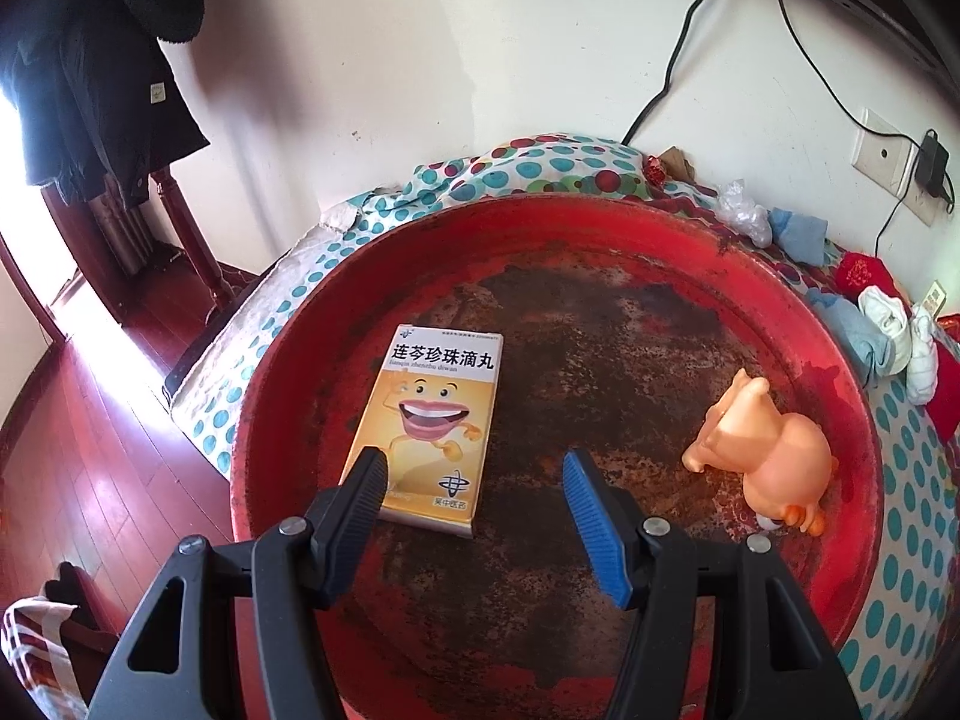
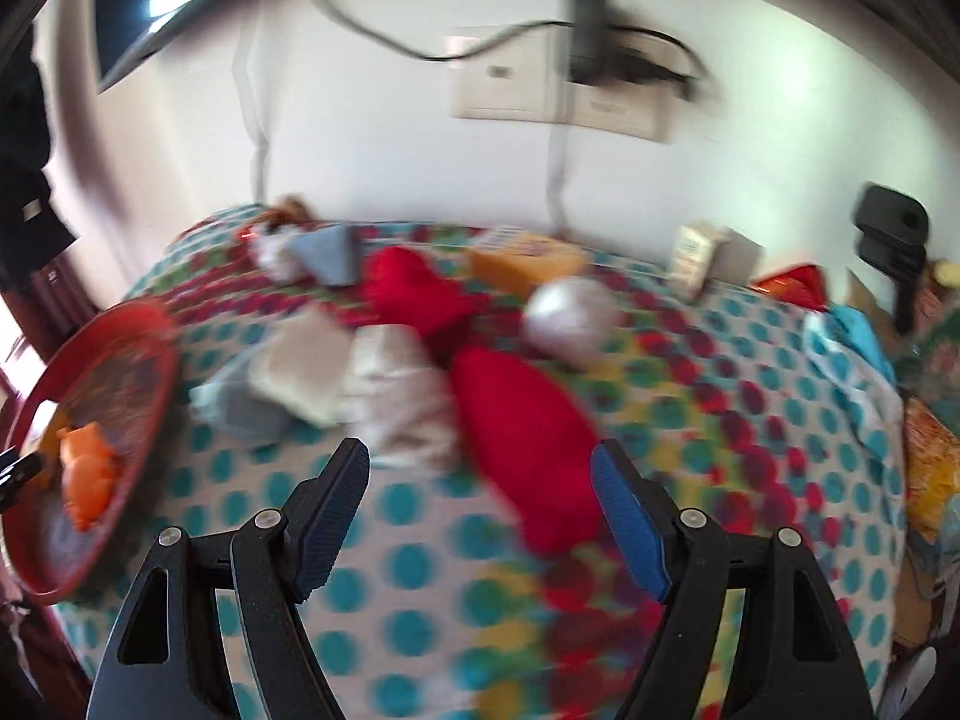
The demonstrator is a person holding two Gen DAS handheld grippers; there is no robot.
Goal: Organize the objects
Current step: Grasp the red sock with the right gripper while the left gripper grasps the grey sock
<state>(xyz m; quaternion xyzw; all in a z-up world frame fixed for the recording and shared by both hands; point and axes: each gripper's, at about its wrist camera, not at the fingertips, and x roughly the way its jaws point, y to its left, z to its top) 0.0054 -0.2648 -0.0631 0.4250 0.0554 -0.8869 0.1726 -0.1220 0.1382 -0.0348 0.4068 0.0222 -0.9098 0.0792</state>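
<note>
A round red tray (image 1: 600, 222) with a worn, rusty floor lies on a polka-dot cloth. In it lie a yellow medicine box (image 1: 429, 420) with a cartoon face and an orange toy pig (image 1: 762, 450) at the right. My left gripper (image 1: 474, 468) hovers open above the tray, nothing between its fingers; its left finger overlaps the box's near corner. The right wrist view is blurred. My right gripper (image 2: 480, 462) stands open over the cloth, empty. Ahead of it lie a long red cloth piece (image 2: 522, 444) and white and blue rolled socks (image 2: 312, 372). The tray (image 2: 120, 324) with the pig (image 2: 90, 468) shows far left.
Further back on the cloth lie another red piece (image 2: 414, 288), a silvery ball (image 2: 570, 312), an orange box (image 2: 528, 261) and a small white carton (image 2: 696, 261). Wall sockets (image 2: 504, 84) with a black adapter and cables sit behind. Red wood floor (image 1: 78, 450) lies left of the table.
</note>
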